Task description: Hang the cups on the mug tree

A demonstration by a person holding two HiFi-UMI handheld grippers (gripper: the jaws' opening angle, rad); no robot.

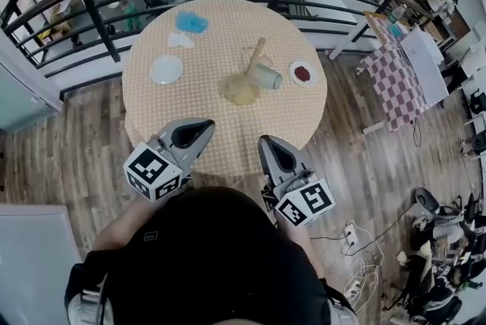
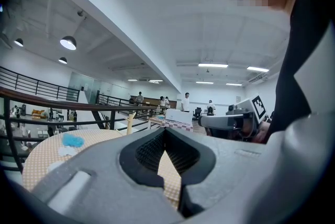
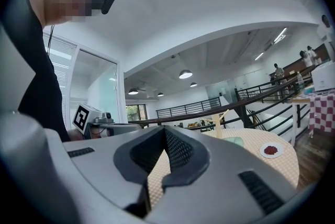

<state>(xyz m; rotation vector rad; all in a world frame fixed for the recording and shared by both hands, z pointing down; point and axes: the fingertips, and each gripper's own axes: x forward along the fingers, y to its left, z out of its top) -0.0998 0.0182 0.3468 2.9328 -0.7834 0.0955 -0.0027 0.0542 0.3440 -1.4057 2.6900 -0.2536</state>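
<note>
Head view, with 12 o'clock at the far rim of the round tabletop (image 1: 152,109): wooden mug tree (image 1: 247,80) near the middle, a little toward 3 o'clock, on a round base. Pale green cup (image 1: 267,76) on no peg, down on the checked cloth just beside that base at its 3 o'clock side, seemingly tipped over with the mouth toward 3 o'clock. Hard to tell whether touching the base.

Around them:
- Small dish (image 1: 303,74) of something red near the rim at 3 o'clock, close to the cup but apart.
- White plate (image 1: 166,69) at 9 o'clock.
- Blue crumpled thing (image 1: 192,22) at 11 o'clock, with a white scrap (image 1: 180,40) just at its 7 o'clock side.
- Dark railing (image 1: 99,23) curving round beyond the 12 o'clock rim.

Left claw (image 1: 210,122) over the near rim at 7 o'clock, right claw (image 1: 261,140) at 5 o'clock. Both pressed together, tips meeting, nothing between the pads. Both aimed level across the tabletop, well short of tree and cup. Between claws and tree, only checked cloth.

Left gripper view:
- Blue crumpled thing at 9 o'clock.
- Top of the mug tree just above the claw.
- The other claw's marker cube at 3 o'clock.
- People (image 2: 186,101) standing far off.
- Cup out of sight behind the claw's own body.

Right gripper view:
- Mug tree and, at its foot, the cup.
- Red-filled dish at 4 o'clock.
- Left claw's marker cube at 9 o'clock.
</note>
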